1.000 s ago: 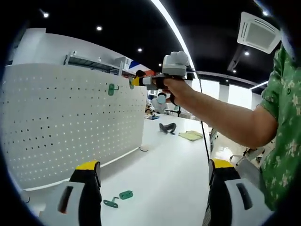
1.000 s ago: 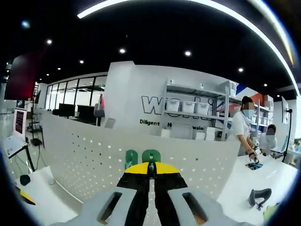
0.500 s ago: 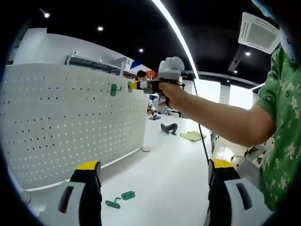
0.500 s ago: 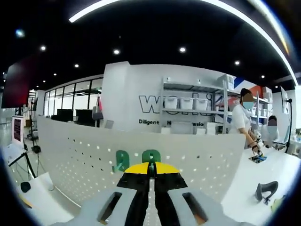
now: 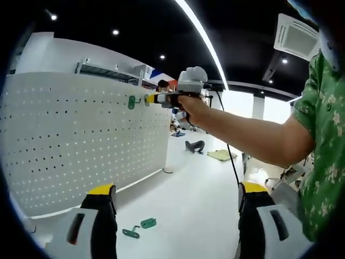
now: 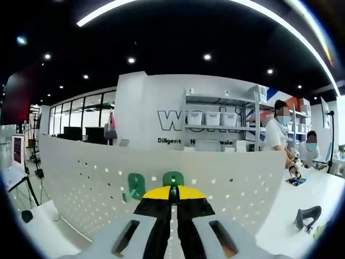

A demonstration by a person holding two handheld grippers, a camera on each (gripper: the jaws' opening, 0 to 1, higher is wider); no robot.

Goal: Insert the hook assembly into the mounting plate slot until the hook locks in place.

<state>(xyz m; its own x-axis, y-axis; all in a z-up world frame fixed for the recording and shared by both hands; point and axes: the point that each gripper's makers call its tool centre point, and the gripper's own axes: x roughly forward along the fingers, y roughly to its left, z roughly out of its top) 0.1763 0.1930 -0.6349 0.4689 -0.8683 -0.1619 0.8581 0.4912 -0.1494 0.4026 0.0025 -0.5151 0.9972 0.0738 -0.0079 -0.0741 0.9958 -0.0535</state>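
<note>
**Right gripper clamps a green hook at the pegboard; left gripper waits open**

In my right gripper view, the right gripper (image 6: 173,195) has its two yellow-tipped jaws pressed together, with only a thin dark line between them. Pinched at their tips is a green hook (image 6: 173,178), its rounded plate standing just above the jaw ends. Directly ahead of the tips is the white pegboard (image 6: 86,178), though I cannot tell whether the held hook touches it. Just to the left of the jaws, a second green hook (image 6: 133,186) already hangs on the board.

In my left gripper view, the left gripper (image 5: 175,216) has its jaws spread wide apart with nothing between them. Low in the gap, near the left jaw, two loose green hook pieces (image 5: 138,227) lie on the white table (image 5: 199,194). The pegboard (image 5: 81,140) stands upright ahead and to the left. High above the jaws, a hand (image 5: 190,103) holds the right gripper (image 5: 156,99) up against the board's top edge, beside the mounted hook (image 5: 131,102).
</note>
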